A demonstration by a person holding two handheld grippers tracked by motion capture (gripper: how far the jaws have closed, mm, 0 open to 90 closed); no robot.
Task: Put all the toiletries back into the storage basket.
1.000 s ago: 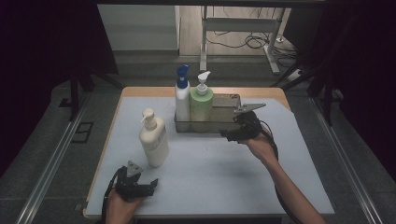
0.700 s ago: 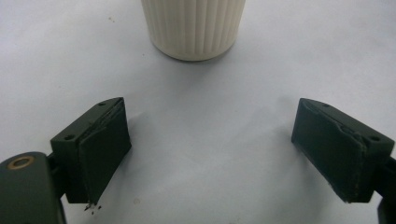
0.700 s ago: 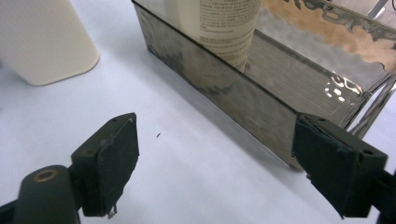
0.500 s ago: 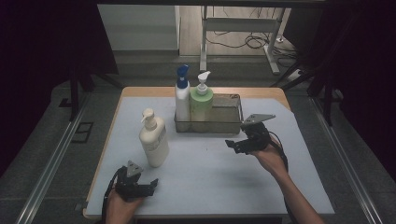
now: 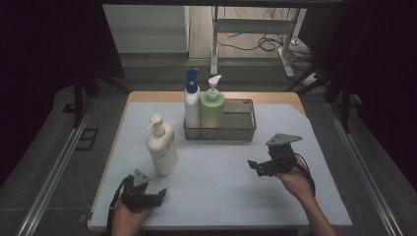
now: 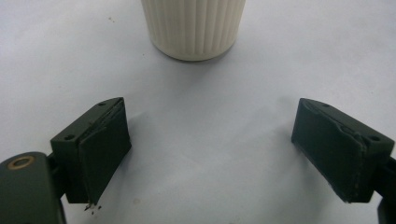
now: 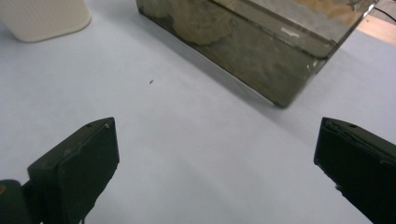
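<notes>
A smoky clear tray (image 5: 241, 129) stands at the back middle of the pale mat, its corner wall (image 7: 243, 44) close ahead in the right gripper view. In its left end stand a white bottle with a blue cap (image 5: 192, 101) and a green pump bottle (image 5: 212, 107). A cream pump bottle (image 5: 162, 147) stands on the mat to the left, with its ribbed base (image 6: 193, 25) and corner (image 7: 44, 16) in sight. My right gripper (image 5: 255, 167) (image 7: 215, 158) hovers in front of the tray's right end. Its jaws have just been opening, with nothing between them. My left gripper (image 5: 146, 186) (image 6: 210, 149) rests open near the front edge, facing the cream bottle.
The mat (image 5: 216, 172) covers a wooden table (image 5: 147, 96) with a bare strip at the back. Metal rails (image 5: 54, 167) run along both sides. Dark floor, cables and a stand lie beyond the far edge.
My right gripper has drawn back from the tray toward the near right of the mat and its jaws have spread. The left gripper has stayed put.
</notes>
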